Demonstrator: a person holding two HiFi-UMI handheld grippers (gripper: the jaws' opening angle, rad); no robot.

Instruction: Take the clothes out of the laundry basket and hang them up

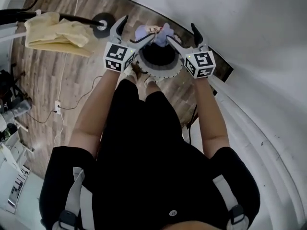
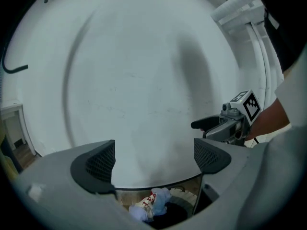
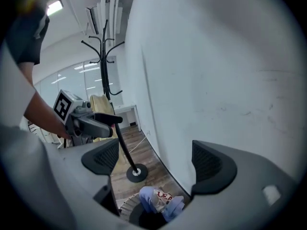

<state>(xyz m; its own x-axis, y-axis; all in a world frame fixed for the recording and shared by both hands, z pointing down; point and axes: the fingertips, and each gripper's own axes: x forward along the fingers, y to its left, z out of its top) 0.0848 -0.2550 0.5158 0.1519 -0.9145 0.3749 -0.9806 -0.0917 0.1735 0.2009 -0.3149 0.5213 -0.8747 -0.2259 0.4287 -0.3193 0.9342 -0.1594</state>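
A round laundry basket (image 1: 165, 73) stands on the wood floor by the person's feet, close to the white wall. A light blue garment (image 1: 154, 32) with red lettering lies bunched at its far rim. Both grippers hover over the basket. My left gripper (image 1: 138, 28) is open beside the garment's left side, and my right gripper (image 1: 181, 33) is open at its right side. The left gripper view has the garment (image 2: 152, 204) low between the empty jaws of the left gripper (image 2: 156, 159). In the right gripper view the garment (image 3: 160, 200) sits below the right gripper (image 3: 156, 159), whose jaws hold nothing.
A black coat rack carries a yellow garment (image 1: 53, 30), its round base (image 1: 101, 25) just left of the basket. The rack's pole (image 3: 103, 71) rises behind the left gripper. A white wall (image 1: 249, 28) runs along the right. A cable (image 1: 57, 107) lies on the floor.
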